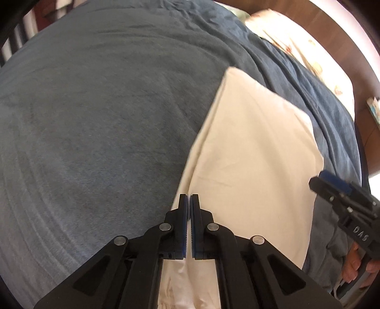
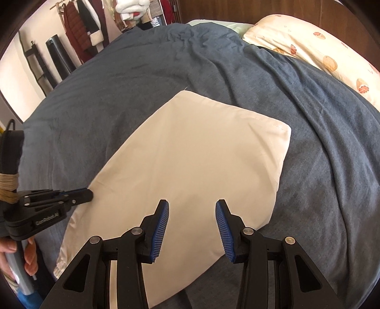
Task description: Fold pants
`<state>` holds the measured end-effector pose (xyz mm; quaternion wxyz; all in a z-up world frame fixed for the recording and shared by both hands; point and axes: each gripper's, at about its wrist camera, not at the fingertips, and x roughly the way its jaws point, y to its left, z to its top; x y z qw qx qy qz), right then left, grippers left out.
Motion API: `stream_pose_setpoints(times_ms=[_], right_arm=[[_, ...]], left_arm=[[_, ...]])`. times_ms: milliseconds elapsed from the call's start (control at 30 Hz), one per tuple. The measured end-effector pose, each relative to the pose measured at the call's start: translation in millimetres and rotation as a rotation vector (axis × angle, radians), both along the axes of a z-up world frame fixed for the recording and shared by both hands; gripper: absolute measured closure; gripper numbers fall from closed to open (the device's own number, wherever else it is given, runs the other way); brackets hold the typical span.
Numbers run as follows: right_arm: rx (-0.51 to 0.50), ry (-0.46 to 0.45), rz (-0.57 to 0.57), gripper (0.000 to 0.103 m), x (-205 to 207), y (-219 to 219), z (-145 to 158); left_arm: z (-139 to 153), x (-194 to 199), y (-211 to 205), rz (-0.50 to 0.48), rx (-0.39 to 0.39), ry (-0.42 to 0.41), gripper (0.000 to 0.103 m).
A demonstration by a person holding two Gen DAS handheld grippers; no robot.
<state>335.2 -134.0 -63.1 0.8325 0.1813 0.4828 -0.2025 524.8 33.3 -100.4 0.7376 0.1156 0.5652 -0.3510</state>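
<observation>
The cream pants (image 2: pixel 190 161) lie folded flat on the blue-grey bed cover (image 2: pixel 147 71); they also show in the left wrist view (image 1: pixel 256 152). My left gripper (image 1: pixel 188 197) is shut, with nothing seen between its pads, and hovers over the left edge of the pants near the waistband end; in the right wrist view it (image 2: pixel 87 193) sits at that edge. My right gripper (image 2: pixel 192 204) is open and empty above the near part of the pants. It shows at the right of the left wrist view (image 1: pixel 318 183).
A flower-print pillow (image 2: pixel 320 47) lies at the head of the bed by a wooden headboard (image 2: pixel 237 9). Clothes (image 2: pixel 80 28) hang on a rack at the far left. The bed cover (image 1: pixel 95 118) spreads wide to the left of the pants.
</observation>
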Motion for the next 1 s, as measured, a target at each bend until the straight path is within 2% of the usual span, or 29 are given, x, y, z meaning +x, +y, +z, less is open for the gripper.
stream_pose_setpoints(times_ms=[300,400,533,633,767,900,1000], right_arm=[[-0.04,0.057,-0.011,0.061,1.7,-0.2,-10.3],[-0.074,0.097,-0.029,0.061,-0.8,-2.8,-16.0],[-0.142,0.179,-0.079,0.061,-8.8,-12.6,-27.6],[-0.143,0.203,-0.109,0.061,-15.8,-22.4,-30.7],[-0.143,0.187,-0.13,0.061,-27.1,-26.4,-22.6],[-0.067,0.111,-0.145,0.061,-38.6,-22.0,-4.3],[-0.025,0.065,-0.115,0.061,-42.1,-8.4,9.8]], left_arm=[[-16.1,2.7,0.4,0.023,0.048,0.009,0.098],[-14.1,1.3,-0.9,0.032,0.049,-0.003,0.093],[-9.7,1.2,-3.4,0.035,0.056,-0.022,0.077],[-0.4,-3.1,-0.3,0.038,0.062,-0.056,0.069],[14.3,-14.8,4.6,0.03,0.061,-0.078,0.066],[29.5,-34.4,18.3,0.014,0.063,-0.075,0.066],[33.8,-46.4,31.3,0.01,0.058,-0.051,0.066]])
